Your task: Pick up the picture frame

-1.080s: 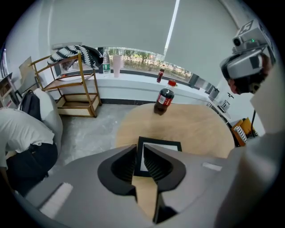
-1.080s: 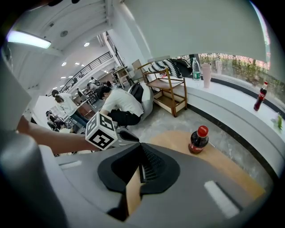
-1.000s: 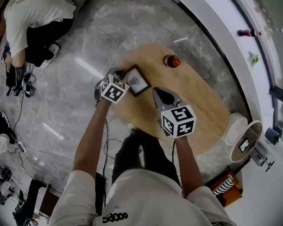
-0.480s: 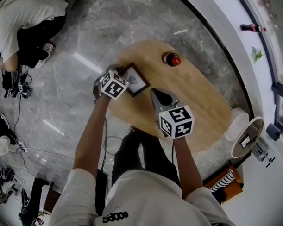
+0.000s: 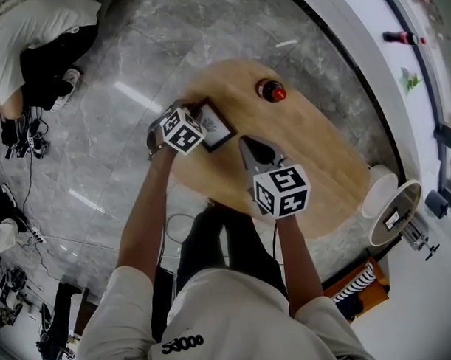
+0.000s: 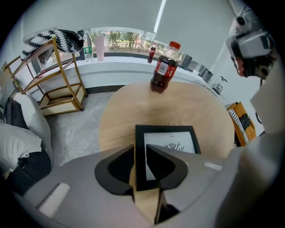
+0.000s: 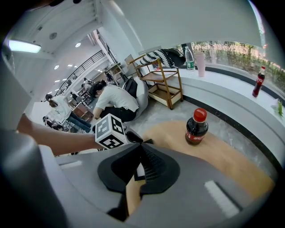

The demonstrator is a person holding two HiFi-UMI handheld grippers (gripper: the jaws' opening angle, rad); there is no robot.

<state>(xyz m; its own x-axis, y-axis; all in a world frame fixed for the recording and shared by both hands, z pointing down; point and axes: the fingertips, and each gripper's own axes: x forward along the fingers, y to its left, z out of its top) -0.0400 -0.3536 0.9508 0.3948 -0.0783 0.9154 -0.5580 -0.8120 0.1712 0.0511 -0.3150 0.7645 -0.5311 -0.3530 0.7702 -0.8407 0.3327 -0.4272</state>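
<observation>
Picture frame (image 6: 171, 142) lay flat on the wooden tabletop (image 6: 187, 107), close to the edge on the person's left, black border, white print facing up. Cola bottle (image 6: 161, 69) stood upright toward the far edge, well apart from the frame.

Left gripper (image 6: 140, 149): jaws slightly parted, narrow gap only. It sat at the frame's near-left corner. In the left gripper view the frame's left border ran right through the gap, and the right jaw covered the near part of the print. Jaws weren't clenched on the frame. Couldn't tell whether the tips touched it. Head view agrees: the marker cube (image 5: 181, 130) sat at the frame's left side, overlapping its corner.

Right gripper (image 7: 141, 145): jaw tips pressed together, nothing in them. It hovered over the middle of the tabletop, just right of the frame and clear of it, tips aimed toward it. A sliver of the frame showed below the closed tips in the right gripper view, with the left gripper's cube behind it.
</observation>
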